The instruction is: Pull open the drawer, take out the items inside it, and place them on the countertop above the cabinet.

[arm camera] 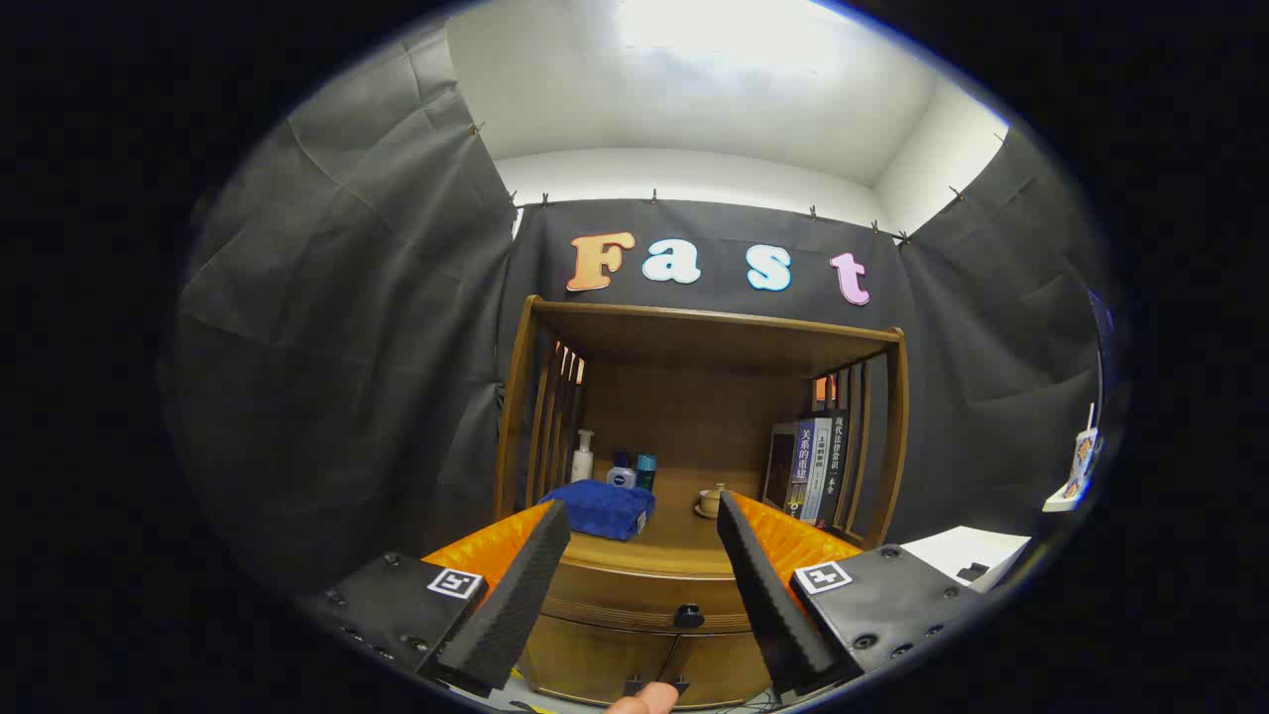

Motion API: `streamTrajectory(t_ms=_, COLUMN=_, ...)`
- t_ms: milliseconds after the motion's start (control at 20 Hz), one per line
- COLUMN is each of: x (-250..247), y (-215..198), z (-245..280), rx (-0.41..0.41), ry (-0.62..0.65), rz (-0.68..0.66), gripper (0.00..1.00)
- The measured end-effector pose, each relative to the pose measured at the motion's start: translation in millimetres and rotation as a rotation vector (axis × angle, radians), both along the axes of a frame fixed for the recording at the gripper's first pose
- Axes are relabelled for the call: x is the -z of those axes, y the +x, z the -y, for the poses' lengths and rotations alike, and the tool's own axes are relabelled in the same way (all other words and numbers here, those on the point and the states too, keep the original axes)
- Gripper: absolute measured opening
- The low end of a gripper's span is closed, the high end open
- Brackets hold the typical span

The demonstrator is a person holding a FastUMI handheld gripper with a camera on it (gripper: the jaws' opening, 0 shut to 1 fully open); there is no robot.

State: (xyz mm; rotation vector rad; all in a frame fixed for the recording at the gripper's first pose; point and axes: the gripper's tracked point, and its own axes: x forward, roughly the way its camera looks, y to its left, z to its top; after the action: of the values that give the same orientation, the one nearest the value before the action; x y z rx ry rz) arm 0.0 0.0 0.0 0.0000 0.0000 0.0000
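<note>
Your tongs (642, 516) are spread wide apart, holding nothing. The drawer (644, 605) sits shut between them at 6 o'clock, its knob (688, 616) centred; a blue cloth (600, 509) rests on the tabletop (674, 545) at 11 o'clock.

A recording booth staged as a home corner: black cloth wall (347, 327) hangs pinned on three sides under a white ceiling, around a wooden cabinet (694, 397) holding toiletry bottles (615, 464), upright books (818, 466) and a folded blue towel (600, 508).
</note>
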Motion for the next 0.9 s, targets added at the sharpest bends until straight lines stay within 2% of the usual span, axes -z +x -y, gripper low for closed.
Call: streamTrajectory(t_ms=900, x=3.4, y=0.9, z=-4.2, rx=-0.007, ry=0.003, rz=-0.005, gripper=0.98)
